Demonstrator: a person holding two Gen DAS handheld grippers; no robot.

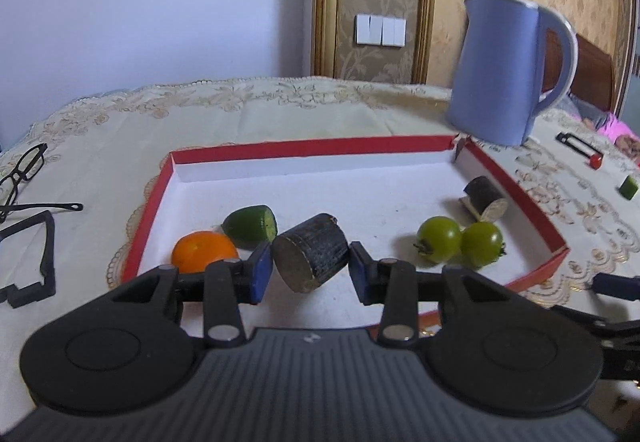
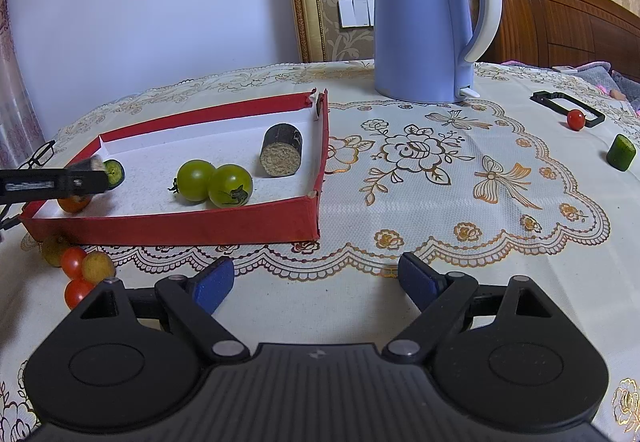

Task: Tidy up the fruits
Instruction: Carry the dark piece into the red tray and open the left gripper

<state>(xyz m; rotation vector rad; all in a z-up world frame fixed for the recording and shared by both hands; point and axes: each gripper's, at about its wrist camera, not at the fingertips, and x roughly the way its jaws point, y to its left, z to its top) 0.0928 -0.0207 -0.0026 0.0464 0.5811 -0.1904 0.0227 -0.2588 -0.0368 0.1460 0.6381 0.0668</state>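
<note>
left gripper (image 1: 311, 269) jaws clamp a dark cane chunk (image 1: 310, 256) over the red tray (image 1: 516, 178); right gripper (image 2: 316, 284) jaws gape wide, empty.

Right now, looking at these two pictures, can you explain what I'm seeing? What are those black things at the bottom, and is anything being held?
The black shapes are two hand-held grippers, each a clamp with two blue-padded fingers that a person carries. Each has a camera looking forward along its fingers, so one picture comes from the left hand and one from the right.

The left gripper is shut on a dark cylinder piece, held over a red tray. In the tray lie an orange, a green cut piece, two green tomatoes and a second dark piece.

The right gripper is open and empty above the tablecloth. A blue kettle stands behind the tray, and small red tomatoes lie outside its near wall.
</note>
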